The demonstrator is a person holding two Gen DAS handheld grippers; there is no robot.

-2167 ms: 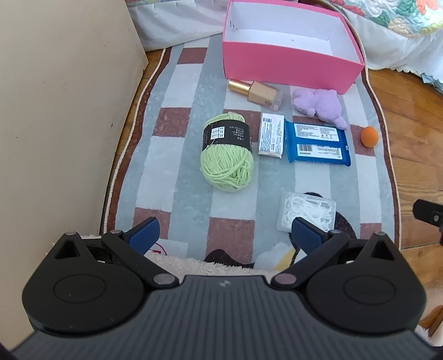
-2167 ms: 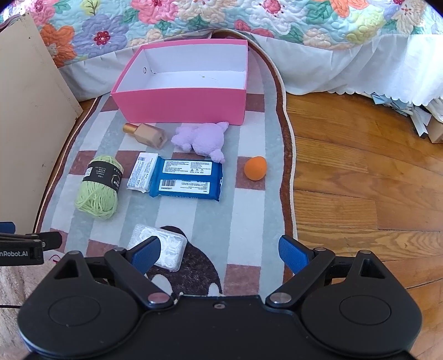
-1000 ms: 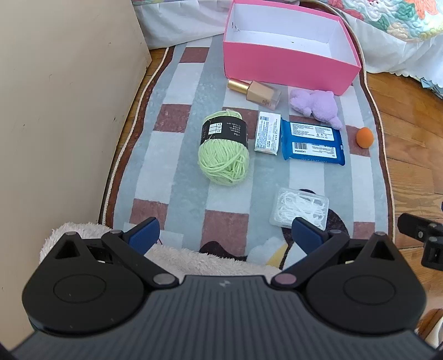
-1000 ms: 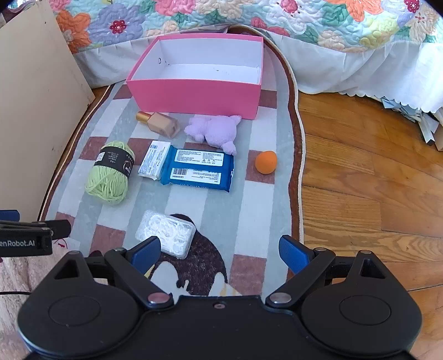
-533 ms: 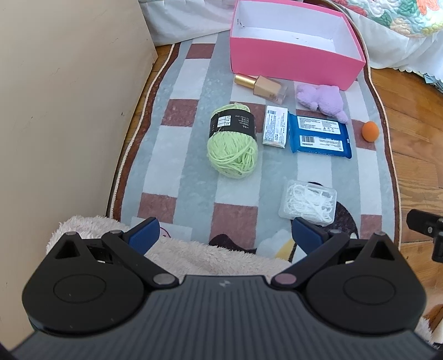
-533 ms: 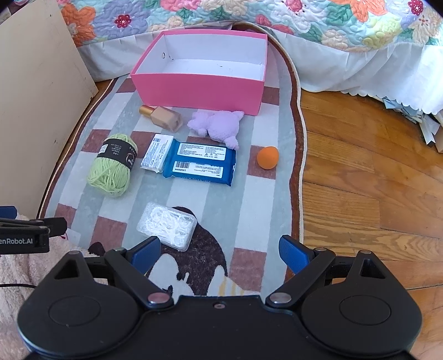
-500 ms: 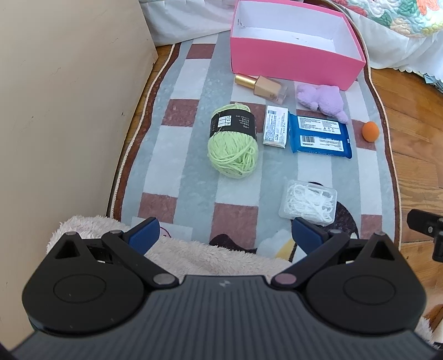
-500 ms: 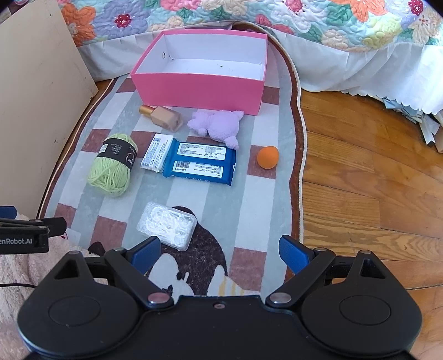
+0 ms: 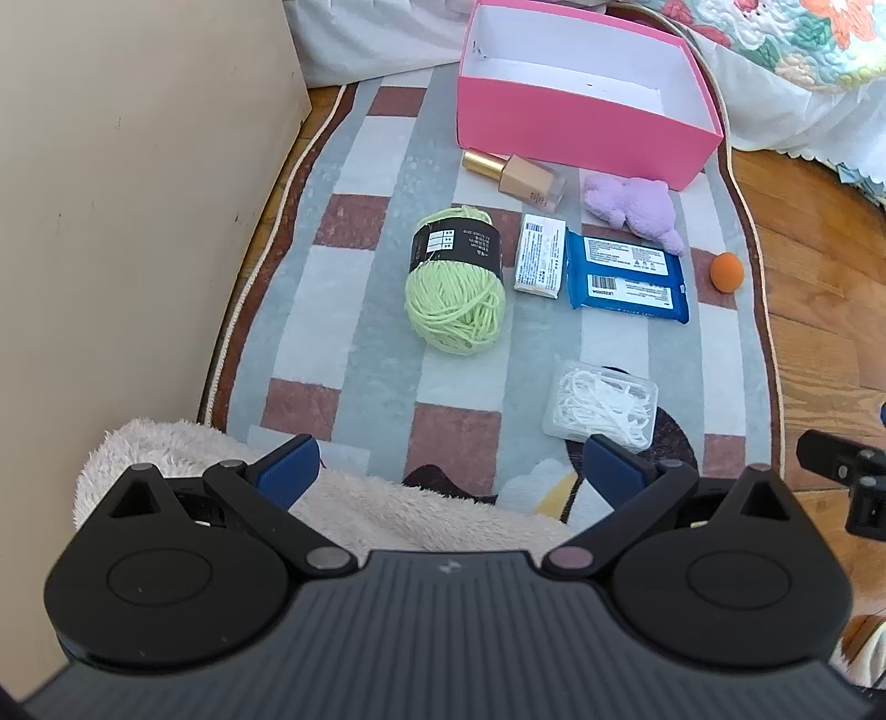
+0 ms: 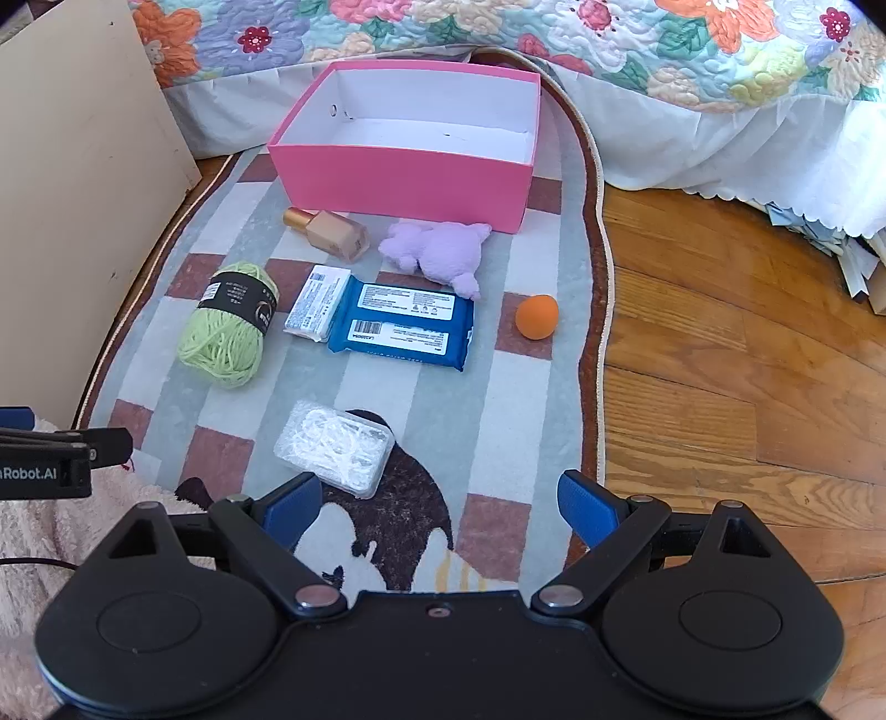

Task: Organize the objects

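An empty pink box (image 9: pixel 565 130) (image 10: pixel 404 183) stands at the far end of a checked rug (image 9: pixel 354 343). In front of it lie a foundation bottle (image 9: pixel 520 174) (image 10: pixel 332 232), a purple plush toy (image 9: pixel 637 205) (image 10: pixel 437 249), green yarn (image 9: pixel 457 288) (image 10: pixel 227 332), a white packet (image 9: pixel 540 263) (image 10: pixel 315 302), a blue wipes pack (image 9: pixel 628 277) (image 10: pixel 404 324), an orange ball (image 9: pixel 726 270) (image 10: pixel 536 315) and a clear floss-pick box (image 9: pixel 603 407) (image 10: pixel 335 446). My left gripper (image 9: pixel 448 471) is open and empty at the rug's near edge. My right gripper (image 10: pixel 440 504) is open and empty, just short of the floss-pick box.
A beige cabinet panel (image 9: pixel 122 221) stands along the left. A bed with a floral quilt (image 10: pixel 498 27) and white skirt lies behind the box. Wood floor (image 10: pixel 747 360) lies to the right. A fluffy white rug (image 9: pixel 387 504) lies under the left gripper.
Both grippers have shifted slightly forward toward the objects. Both stay open and empty. The objects have not moved.
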